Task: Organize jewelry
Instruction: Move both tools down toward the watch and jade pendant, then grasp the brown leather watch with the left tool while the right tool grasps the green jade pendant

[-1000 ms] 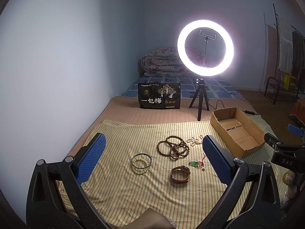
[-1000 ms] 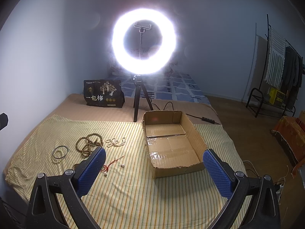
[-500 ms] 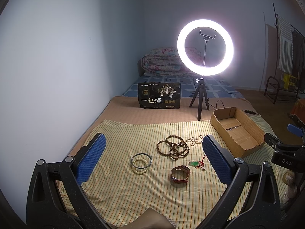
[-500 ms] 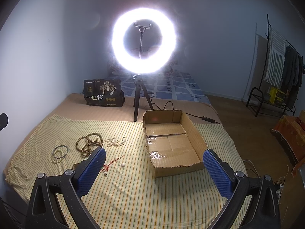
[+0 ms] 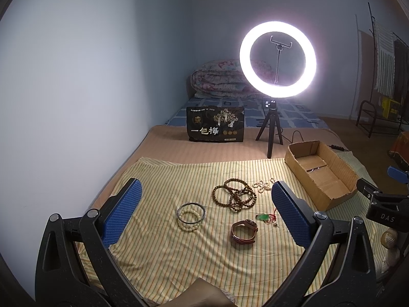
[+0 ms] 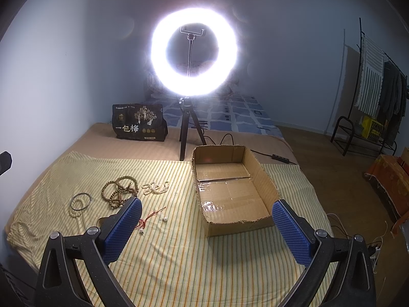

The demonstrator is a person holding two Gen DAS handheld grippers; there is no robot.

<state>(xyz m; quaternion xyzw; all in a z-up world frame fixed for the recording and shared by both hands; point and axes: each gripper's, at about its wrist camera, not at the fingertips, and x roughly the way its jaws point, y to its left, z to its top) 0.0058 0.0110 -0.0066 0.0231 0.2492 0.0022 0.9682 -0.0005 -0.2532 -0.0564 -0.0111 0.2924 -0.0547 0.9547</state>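
Meanwhile, jewelry is seen spread across the striped cloth (image 5: 158, 250) at centre frame: wooden bead strands (image 5: 236, 195), a bangle (image 5: 191, 213), a watch (image 5: 244, 231) and a green pendant (image 5: 263, 216). Both the left gripper (image 5: 204, 217) and right gripper (image 6: 205, 230) are held spread wide, empty. The cardboard box (image 6: 263, 176), centre right, is unfilled. Tangled strands could be dragged together if one loop is snagged.

Brown wooden bead strands (image 5: 234, 195) tangled in loops, flat on striped cloth, centre. White bead string (image 5: 262, 186) just right of them, far side. Cream bead bracelet with thin metal bangle (image 5: 191, 216) left, near. Brown-strap watch (image 5: 244, 231) on its side, nearest. Green pendant on red cord (image 5: 264, 216) right of watch. Open cardboard box (image 6: 265, 176) far right, nothing inside.
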